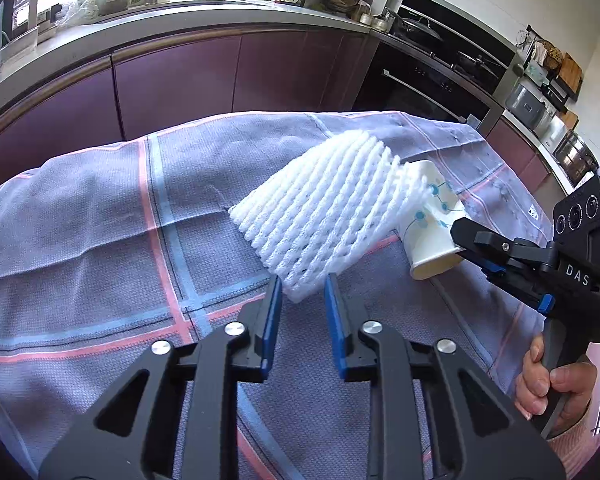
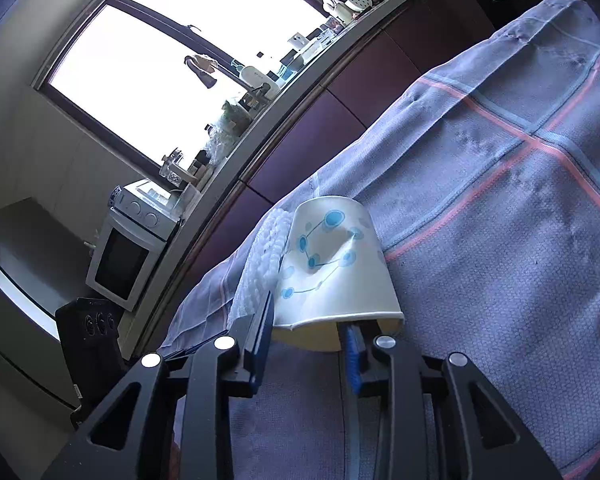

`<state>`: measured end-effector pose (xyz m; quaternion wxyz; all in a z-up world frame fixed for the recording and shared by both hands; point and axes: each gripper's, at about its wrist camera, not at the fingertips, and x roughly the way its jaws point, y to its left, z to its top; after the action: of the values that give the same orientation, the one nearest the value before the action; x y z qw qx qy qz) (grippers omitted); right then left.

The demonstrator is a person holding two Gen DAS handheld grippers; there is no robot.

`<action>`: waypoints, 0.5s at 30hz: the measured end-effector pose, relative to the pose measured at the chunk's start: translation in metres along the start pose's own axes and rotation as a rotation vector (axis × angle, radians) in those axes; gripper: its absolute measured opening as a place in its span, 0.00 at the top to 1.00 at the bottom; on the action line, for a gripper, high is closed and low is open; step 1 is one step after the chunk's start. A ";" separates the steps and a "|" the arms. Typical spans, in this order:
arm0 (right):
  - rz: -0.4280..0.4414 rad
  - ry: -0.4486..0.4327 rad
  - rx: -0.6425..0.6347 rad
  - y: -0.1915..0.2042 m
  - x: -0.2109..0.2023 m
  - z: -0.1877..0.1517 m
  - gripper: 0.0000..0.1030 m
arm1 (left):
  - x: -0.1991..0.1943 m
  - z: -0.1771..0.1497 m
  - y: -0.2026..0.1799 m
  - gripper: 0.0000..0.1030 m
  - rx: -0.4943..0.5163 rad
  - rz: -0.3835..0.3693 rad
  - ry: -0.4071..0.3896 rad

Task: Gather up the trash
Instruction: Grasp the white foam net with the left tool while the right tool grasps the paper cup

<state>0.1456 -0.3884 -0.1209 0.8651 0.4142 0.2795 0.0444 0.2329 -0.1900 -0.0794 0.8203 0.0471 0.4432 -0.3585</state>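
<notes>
White foam netting sleeve (image 1: pixel 324 216) lies toward the far right corner of my checked lilac tablecloth (image 1: pixel 100 216), its near corner clamped between my left gripper (image 1: pixel 300 300) fingers. Just beside it, touching, a dented white paper cup with blue dots (image 2: pixel 332 264) lies on its side. My right gripper (image 2: pixel 308 336) pinches the cup's rim, one finger inside the mouth.

I see a white foam net (image 1: pixel 324 216) pinched at its near corner between my left tongs, leaning against a dented blue-dotted paper cup (image 2: pixel 332 264) whose rim my right tongs clamp.
</notes>
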 end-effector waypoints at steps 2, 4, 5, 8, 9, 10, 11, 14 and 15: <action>0.007 -0.002 -0.003 0.001 -0.001 0.000 0.82 | -0.002 -0.001 0.000 0.87 0.000 -0.005 -0.006; 0.017 -0.003 -0.005 0.002 -0.002 0.000 0.87 | -0.004 -0.001 -0.001 0.94 -0.001 -0.005 -0.013; 0.020 -0.004 -0.006 0.002 -0.003 0.000 0.89 | -0.005 -0.001 -0.001 0.94 -0.003 -0.008 -0.016; 0.032 -0.013 -0.006 0.002 -0.007 -0.001 0.94 | -0.013 -0.003 -0.003 0.95 0.000 -0.016 -0.034; 0.034 -0.017 -0.007 0.002 -0.009 -0.001 0.94 | -0.016 -0.003 -0.005 0.95 0.003 -0.018 -0.039; 0.037 -0.021 -0.010 0.002 -0.011 -0.001 0.94 | -0.019 -0.005 -0.005 0.95 0.005 -0.022 -0.043; 0.039 -0.023 -0.012 0.002 -0.013 -0.001 0.94 | -0.022 -0.006 -0.006 0.95 0.006 -0.027 -0.049; 0.045 -0.026 -0.021 0.003 -0.019 -0.001 0.95 | -0.033 -0.012 -0.006 0.95 0.018 -0.031 -0.063; 0.048 -0.026 -0.024 0.003 -0.020 -0.002 0.95 | -0.037 -0.014 -0.006 0.95 0.020 -0.031 -0.066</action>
<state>0.1280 -0.3915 -0.1105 0.8721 0.4111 0.2577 0.0633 0.2069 -0.1689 -0.0586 0.8284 0.0366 0.4129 -0.3768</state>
